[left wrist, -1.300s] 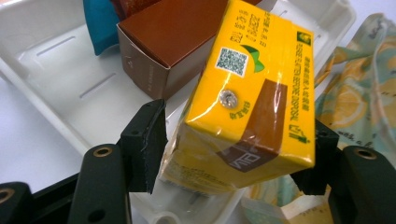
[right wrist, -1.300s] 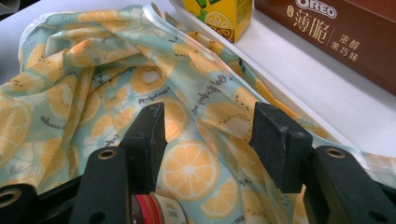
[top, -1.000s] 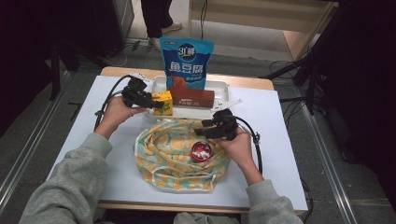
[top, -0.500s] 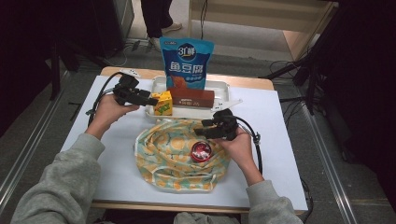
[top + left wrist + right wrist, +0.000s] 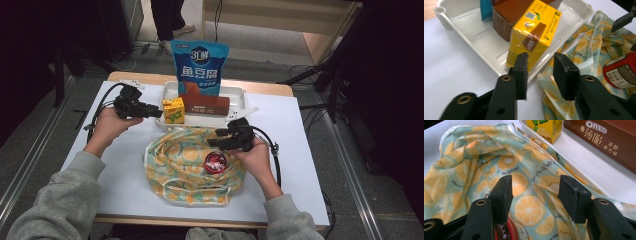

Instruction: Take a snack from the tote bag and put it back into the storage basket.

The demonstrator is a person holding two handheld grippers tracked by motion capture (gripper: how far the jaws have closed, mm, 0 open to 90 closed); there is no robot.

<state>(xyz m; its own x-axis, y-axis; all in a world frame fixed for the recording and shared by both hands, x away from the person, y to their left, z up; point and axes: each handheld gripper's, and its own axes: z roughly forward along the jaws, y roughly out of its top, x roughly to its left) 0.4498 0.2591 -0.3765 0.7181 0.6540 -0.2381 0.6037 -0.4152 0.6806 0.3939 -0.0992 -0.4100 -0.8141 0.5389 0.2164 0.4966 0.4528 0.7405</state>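
A yellow drink carton [image 5: 173, 110] [image 5: 534, 32] stands upright in the left end of a white tray [image 5: 237, 92], next to a brown Oreo box [image 5: 205, 105]. My left gripper [image 5: 159, 112] [image 5: 540, 58] is just left of the carton, pointing at it. Its jaws have just been closing, and nothing is between them. My right gripper [image 5: 216, 138] [image 5: 535, 181] hovers open over a fruit-print fabric bag [image 5: 180, 165] [image 5: 474, 157]. A red can [image 5: 215, 162] [image 5: 621, 72] lies on the bag under that gripper, and the pads are not touching it.
A tall blue snack pouch [image 5: 200, 65] stands at the tray's far edge. The bag's upper rim laps against the tray's front wall [image 5: 584, 162]. White tabletop [image 5: 115, 165] shows to the left of the bag. Cables trail from both grippers.
My left gripper has drawn back to the left, away from the yellow carton, and its jaws have narrowed. The carton stays in the tray. The right gripper has not moved.
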